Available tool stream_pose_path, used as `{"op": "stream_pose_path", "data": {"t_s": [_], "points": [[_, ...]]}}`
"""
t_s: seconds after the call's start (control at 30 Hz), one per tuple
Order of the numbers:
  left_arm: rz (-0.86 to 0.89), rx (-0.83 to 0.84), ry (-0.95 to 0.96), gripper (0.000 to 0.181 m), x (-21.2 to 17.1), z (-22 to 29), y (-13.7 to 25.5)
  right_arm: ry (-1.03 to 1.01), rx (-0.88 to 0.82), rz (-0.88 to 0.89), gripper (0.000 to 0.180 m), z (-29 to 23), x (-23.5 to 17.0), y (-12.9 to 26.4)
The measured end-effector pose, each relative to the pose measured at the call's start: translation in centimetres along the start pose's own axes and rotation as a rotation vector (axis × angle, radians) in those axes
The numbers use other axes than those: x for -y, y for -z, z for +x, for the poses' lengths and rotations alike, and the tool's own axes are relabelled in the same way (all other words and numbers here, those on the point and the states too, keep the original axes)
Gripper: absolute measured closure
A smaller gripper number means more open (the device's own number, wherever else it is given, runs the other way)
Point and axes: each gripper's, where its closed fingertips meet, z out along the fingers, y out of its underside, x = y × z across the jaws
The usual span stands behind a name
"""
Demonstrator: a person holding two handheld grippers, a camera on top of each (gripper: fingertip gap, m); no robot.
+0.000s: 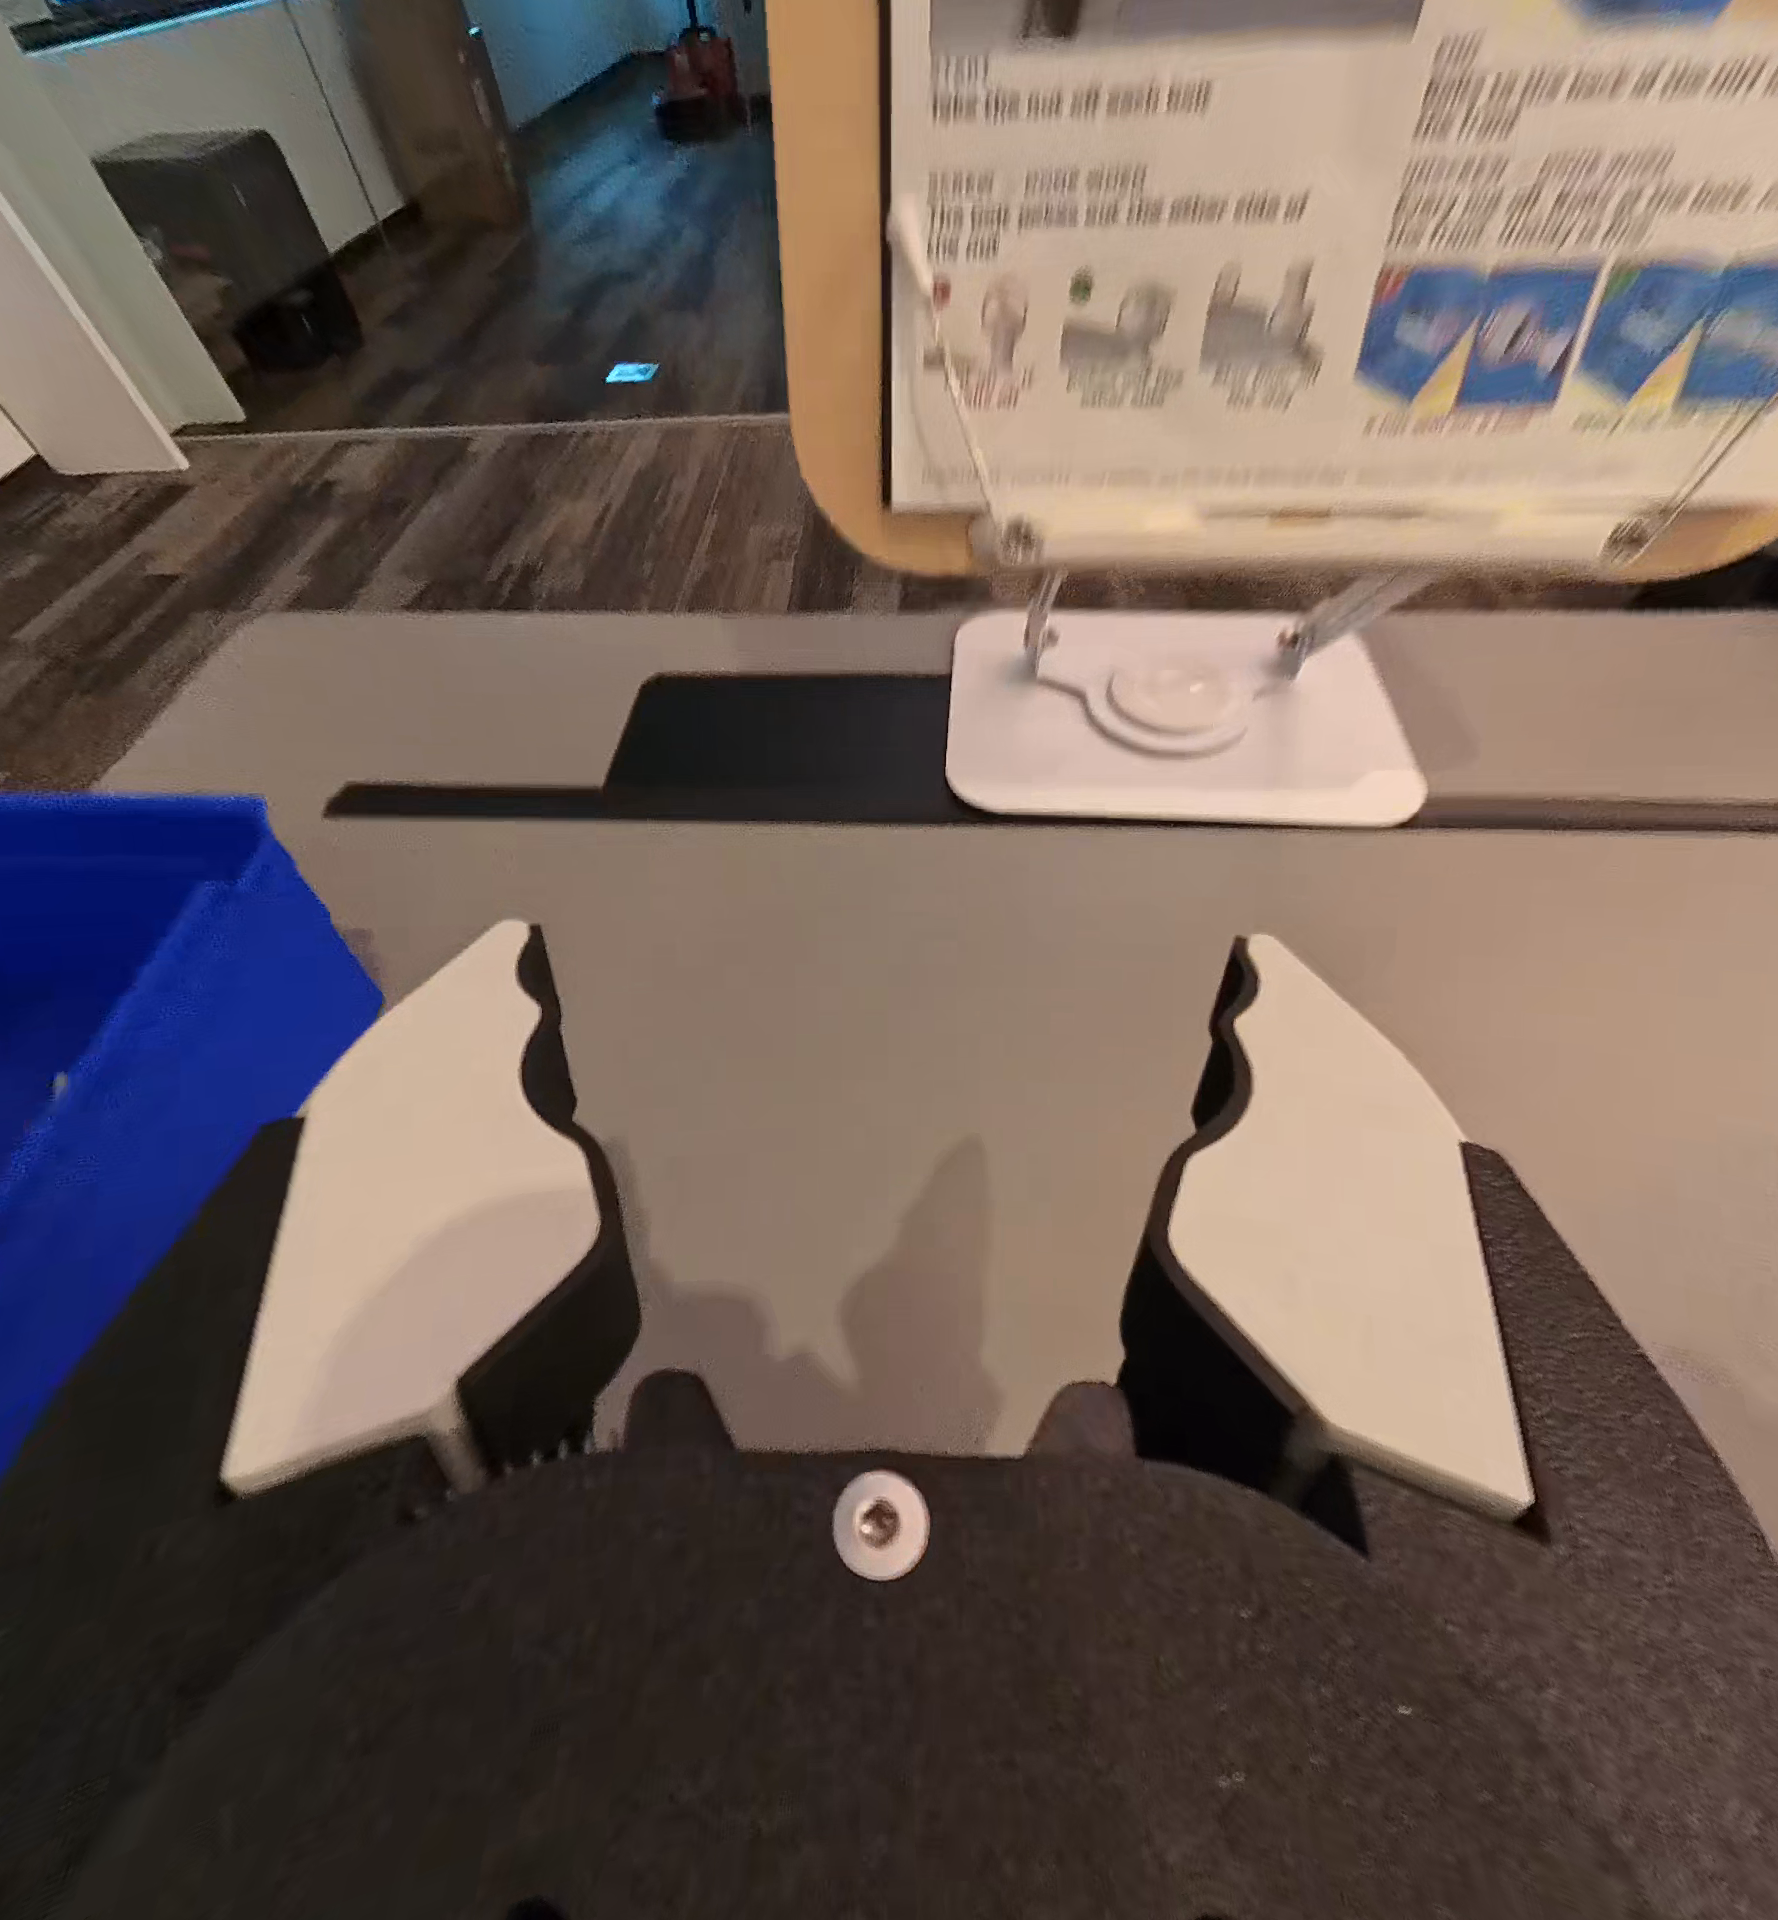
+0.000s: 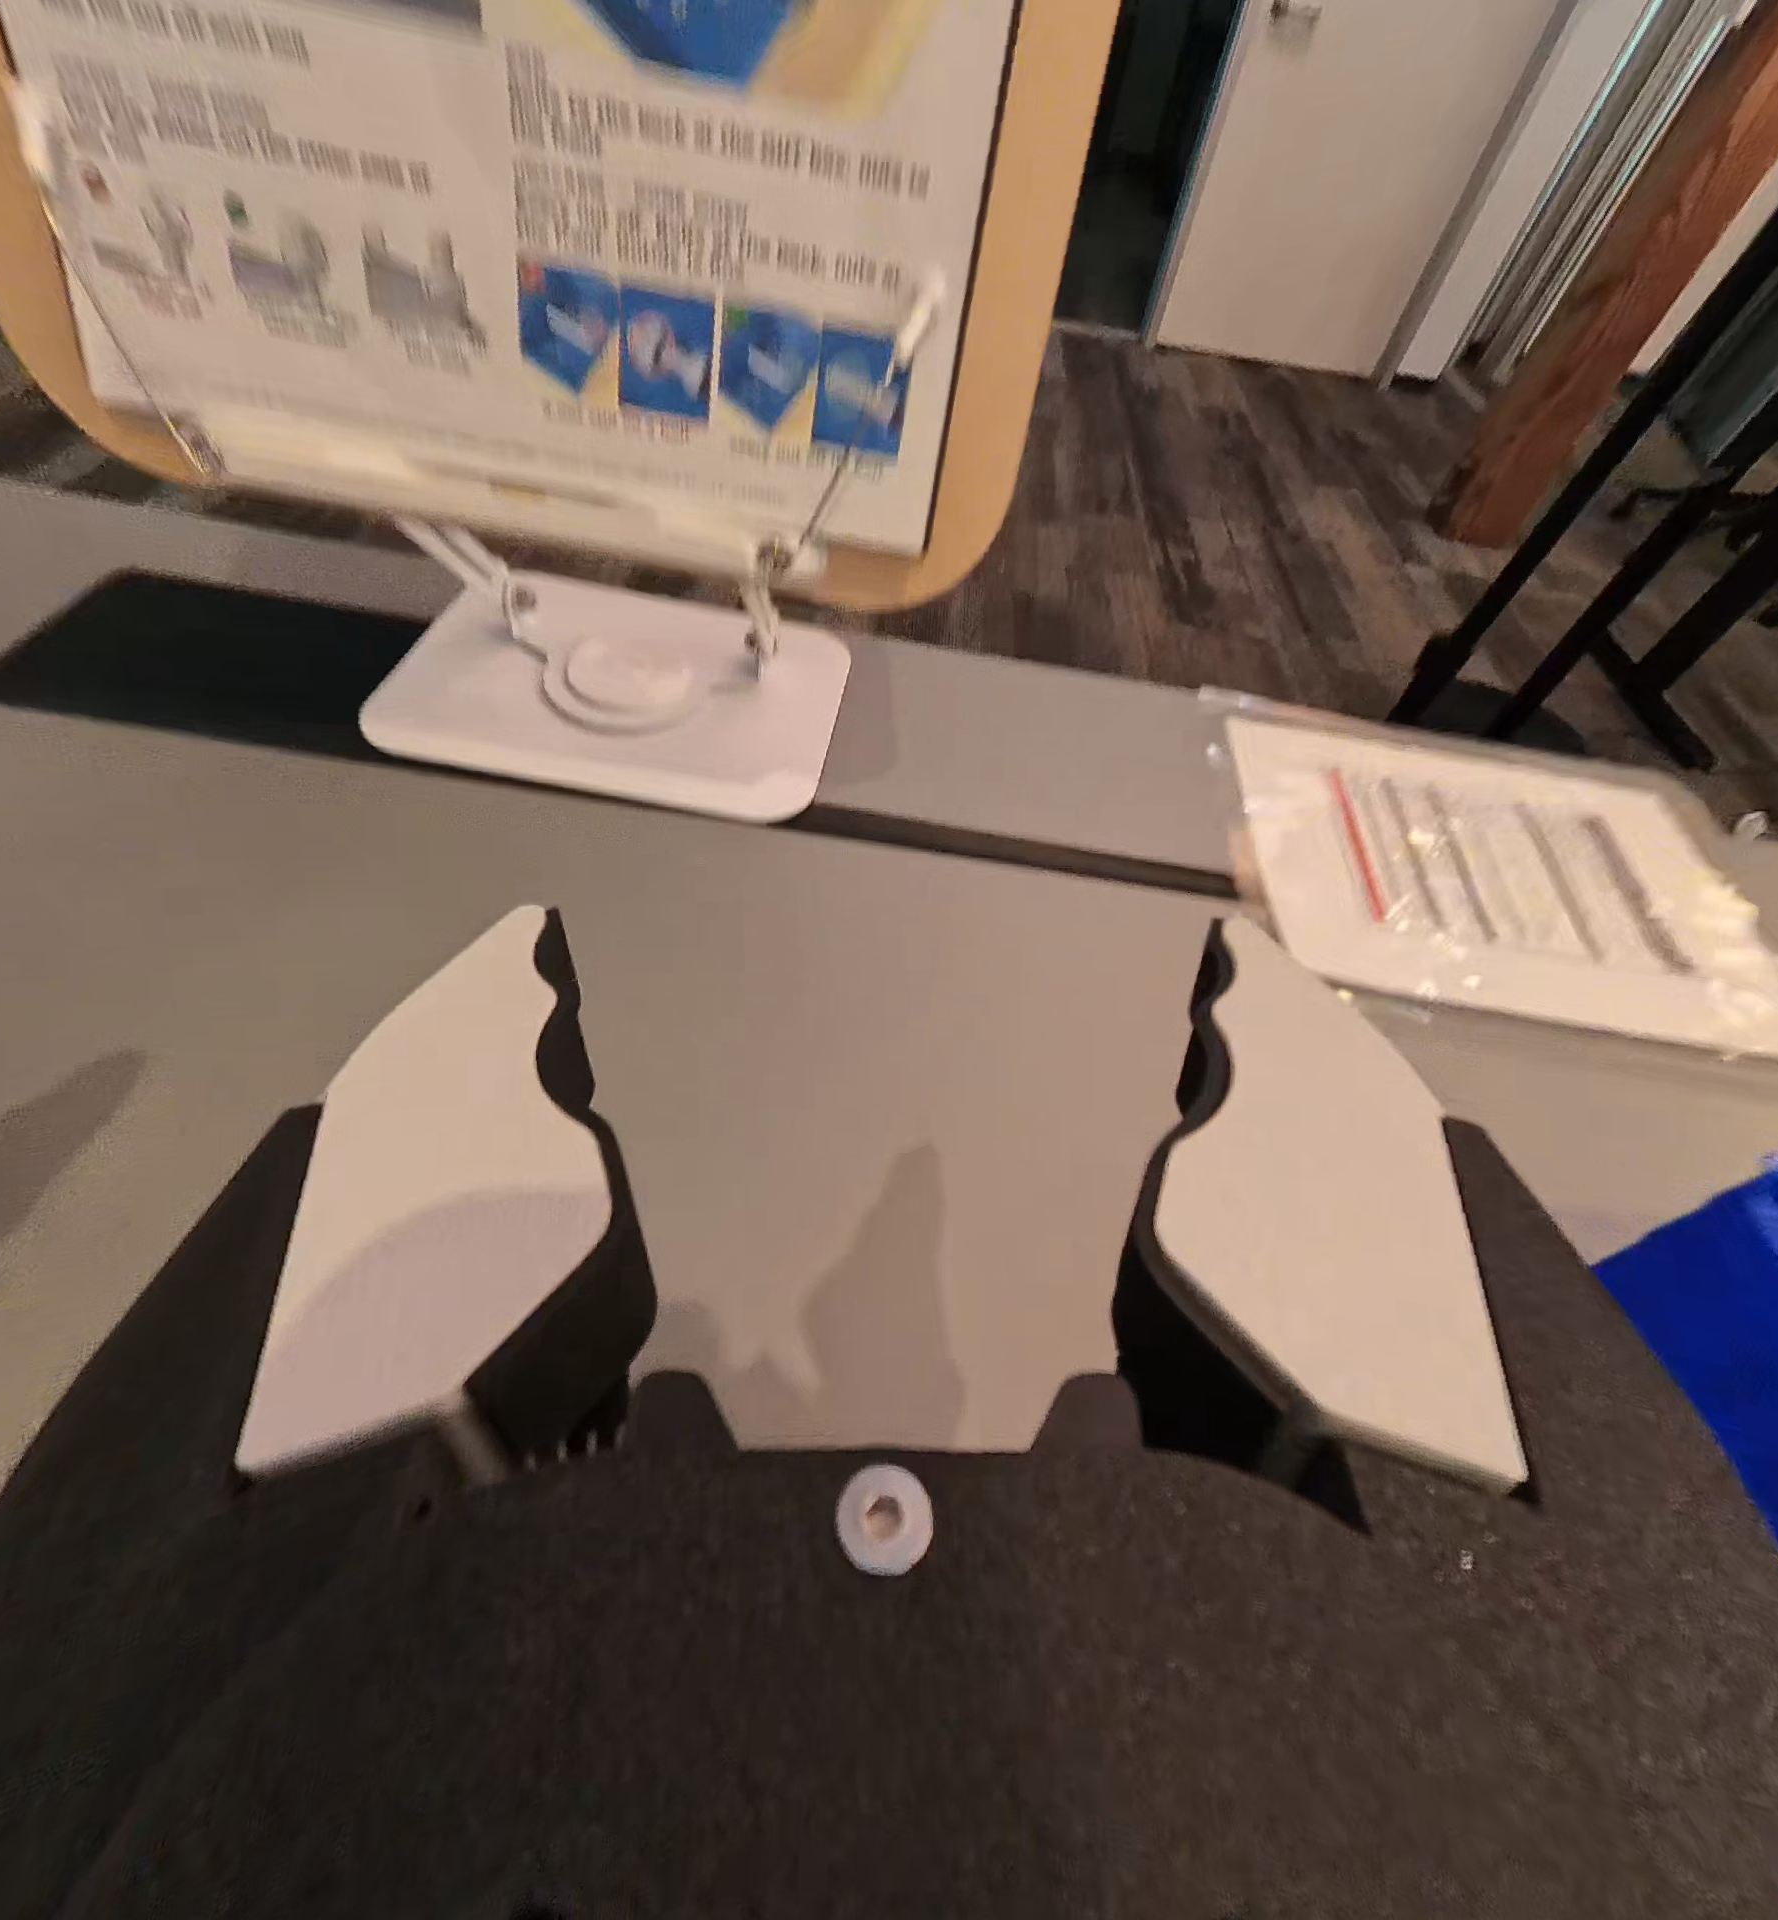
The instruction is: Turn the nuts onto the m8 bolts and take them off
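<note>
My left gripper (image 1: 885, 935) is open and empty, held above the grey table (image 1: 864, 1018). A blue bin (image 1: 85, 1039) stands just to its left; its inside is mostly out of view. My right gripper (image 2: 885, 920) is open and empty above the same grey table (image 2: 864, 1018). A blue bin (image 2: 1768, 1330) shows at the right edge beside its right finger. I see no nuts or bolts in either view.
An instruction sheet on a tan board (image 1: 1332, 260) stands on a white stand (image 1: 1176, 717) at the table's far side; it also shows in the right wrist view (image 2: 511, 260). A plastic-sleeved paper (image 2: 1508, 883) lies at the right. A black strip (image 1: 760, 748) runs across the table.
</note>
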Motion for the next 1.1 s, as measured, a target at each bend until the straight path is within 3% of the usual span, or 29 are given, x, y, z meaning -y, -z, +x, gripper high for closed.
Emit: {"op": "stream_pose_path", "data": {"t_s": [0.2, 0.37, 0.7, 1.1], "points": [[-0.113, 0.007, 0.028, 0.064, -7.6, 1.1, -1.9, -0.102, 0.031, -0.218, 0.068, -2.3, -9.7, -3.0], [-0.195, -0.002, 0.064, 0.065, -10.9, 2.5, -2.5, -0.187, 0.049, -0.313, 0.068, -3.5, -13.3, -3.8], [-0.374, -0.015, 0.067, 0.063, -16.2, 3.9, -3.2, -0.182, 0.028, -0.385, 0.066, -3.4, -15.7, -4.1], [-0.446, -0.045, 0.019, 0.054, -17.3, 4.1, -3.5, -0.14, 0.012, -0.445, 0.063, -3.6, -16.8, -4.6]]}}
